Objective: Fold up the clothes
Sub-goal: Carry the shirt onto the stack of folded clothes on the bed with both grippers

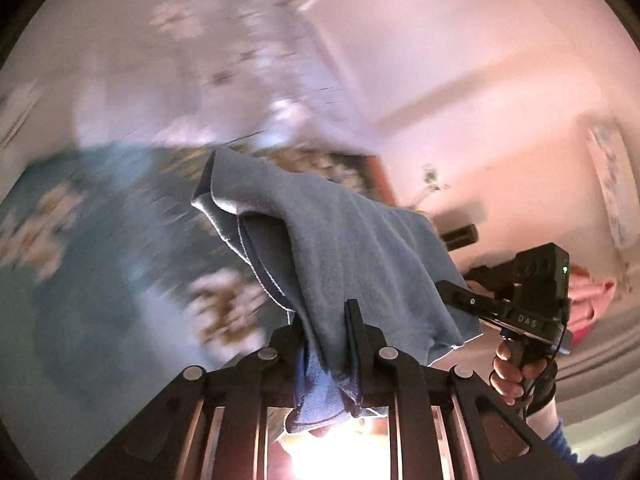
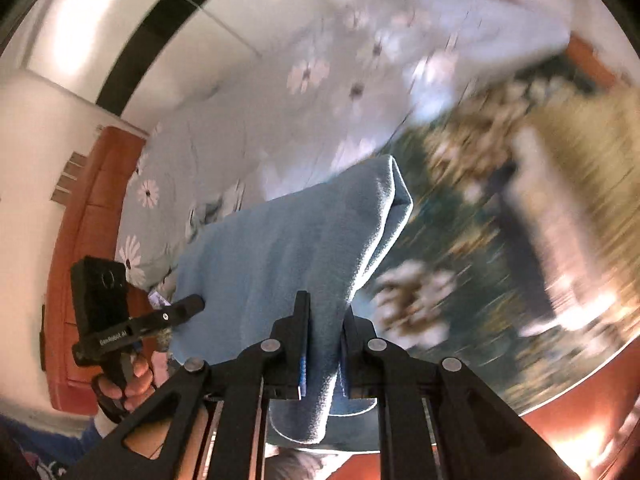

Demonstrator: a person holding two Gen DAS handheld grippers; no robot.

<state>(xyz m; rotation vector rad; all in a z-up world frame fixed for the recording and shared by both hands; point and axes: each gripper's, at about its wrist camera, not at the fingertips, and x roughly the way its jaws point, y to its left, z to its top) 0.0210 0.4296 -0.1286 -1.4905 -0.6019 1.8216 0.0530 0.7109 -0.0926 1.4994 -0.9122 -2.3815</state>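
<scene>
A blue fleece cloth (image 1: pixel 332 236) hangs in the air between both grippers, folded over on itself. My left gripper (image 1: pixel 326 320) is shut on one end of it, with cloth bunched between the jaws. My right gripper (image 2: pixel 324 312) is shut on the other end of the same cloth (image 2: pixel 288 248). In the left wrist view the right gripper (image 1: pixel 460 296) shows at the right, its fingers against the cloth's edge. In the right wrist view the left gripper (image 2: pixel 192 306) shows at the left, touching the cloth. The background is motion-blurred.
Below lies a bed with a teal floral cover (image 1: pixel 100 248) and a pale floral quilt (image 2: pixel 248 128). An orange-brown wooden bed frame (image 2: pixel 92 216) runs along the left. A pink cloth (image 1: pixel 588 300) lies at the far right.
</scene>
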